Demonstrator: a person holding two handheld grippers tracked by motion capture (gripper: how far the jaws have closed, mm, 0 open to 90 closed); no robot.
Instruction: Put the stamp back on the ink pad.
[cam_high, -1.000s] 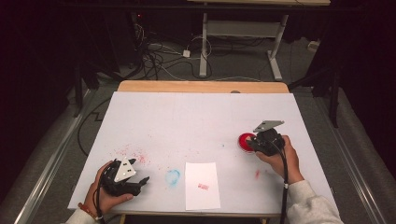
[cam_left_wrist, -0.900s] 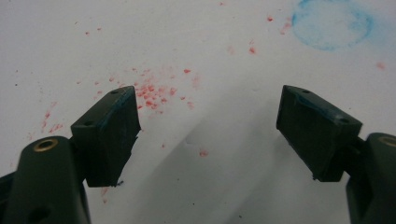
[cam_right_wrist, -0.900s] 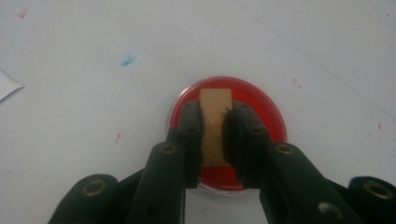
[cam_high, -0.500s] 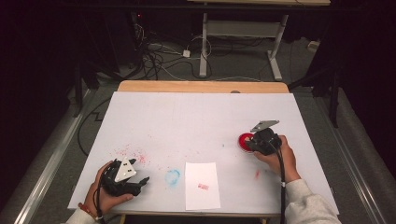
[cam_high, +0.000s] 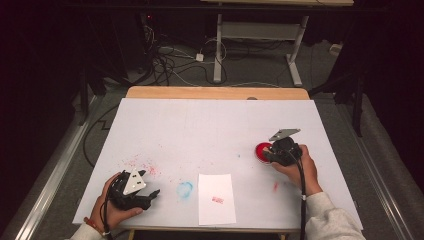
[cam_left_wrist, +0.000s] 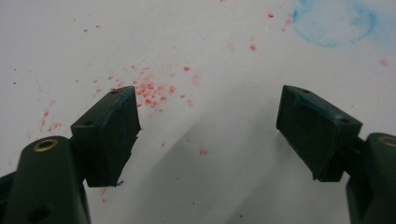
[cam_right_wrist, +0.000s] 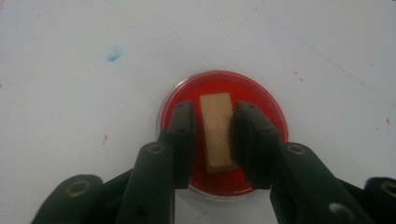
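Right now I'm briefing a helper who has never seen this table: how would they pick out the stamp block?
Start at the white table sheet and go to its right side, where the right gripper hovers over a round red ink pad. The stamp block stands in that dish between the jaws, which have just been opening. It is the one tan, wood-coloured rectangular piece; everything around it is red, black or white.

Tan block (cam_right_wrist: 216, 131) in red dish (cam_right_wrist: 266, 100)
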